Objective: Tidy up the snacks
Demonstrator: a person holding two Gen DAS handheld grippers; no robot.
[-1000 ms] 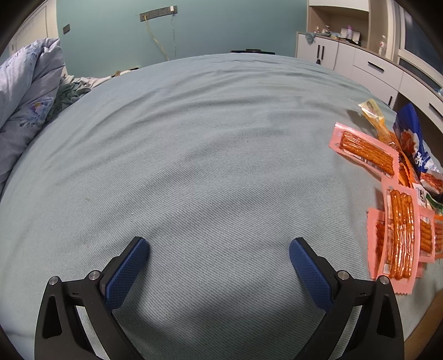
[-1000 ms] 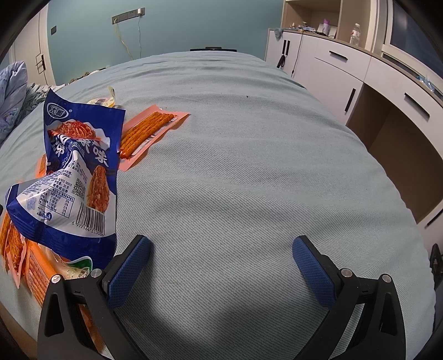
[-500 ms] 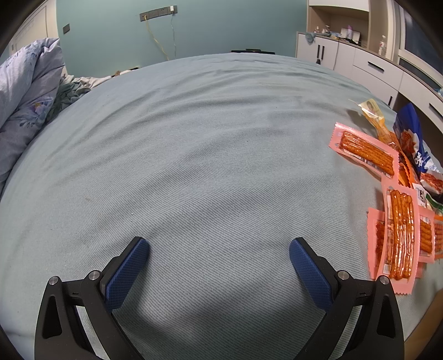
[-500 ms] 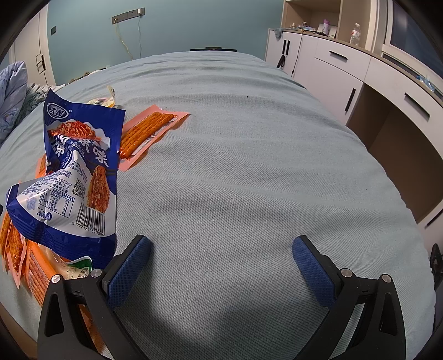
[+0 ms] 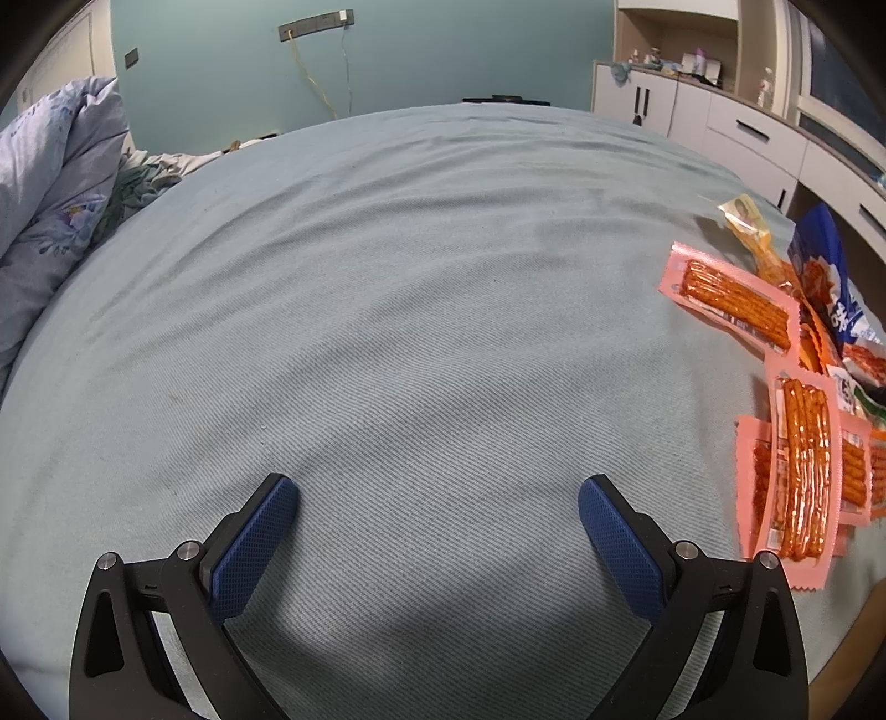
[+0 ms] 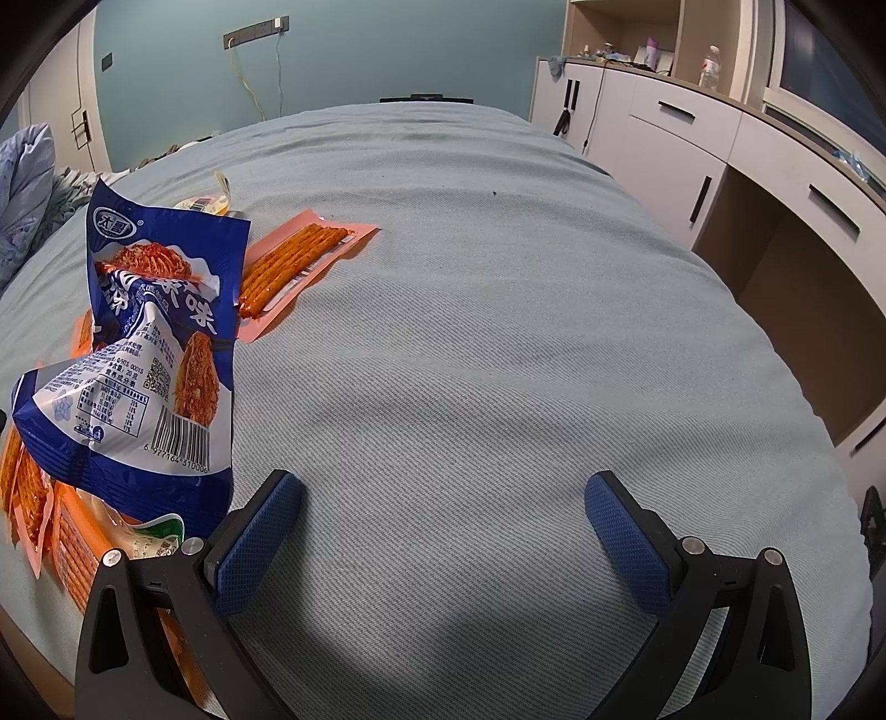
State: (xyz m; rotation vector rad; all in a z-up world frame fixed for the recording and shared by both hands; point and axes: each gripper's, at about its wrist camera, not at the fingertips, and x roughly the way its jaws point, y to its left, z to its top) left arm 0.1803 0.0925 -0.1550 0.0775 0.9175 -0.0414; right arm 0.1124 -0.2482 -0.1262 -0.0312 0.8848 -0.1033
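While level above bedsheet [image 5: 421,310], both jaws wide.

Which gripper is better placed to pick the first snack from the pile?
Right, probably. The right gripper is open with the blue bag just beside its left finger. The left gripper, also open, faces bare bedspread; the packets lie far off at its right.

The bedspread [image 5: 387,332] is pale blue-grey with a fine diagonal weave. Pink packets [image 5: 731,299] hold orange-red sticks; a crumpled bag [image 6: 149,343] is deep blue and white (barcode black on white). A small yellow packet [image 5: 747,221], possibly printed, is too blurred to read. Quilt [image 5: 50,221]: lilac, floral. Wall [image 5: 443,50] teal; finger pads [image 5: 249,548] blue, cross-hatched.
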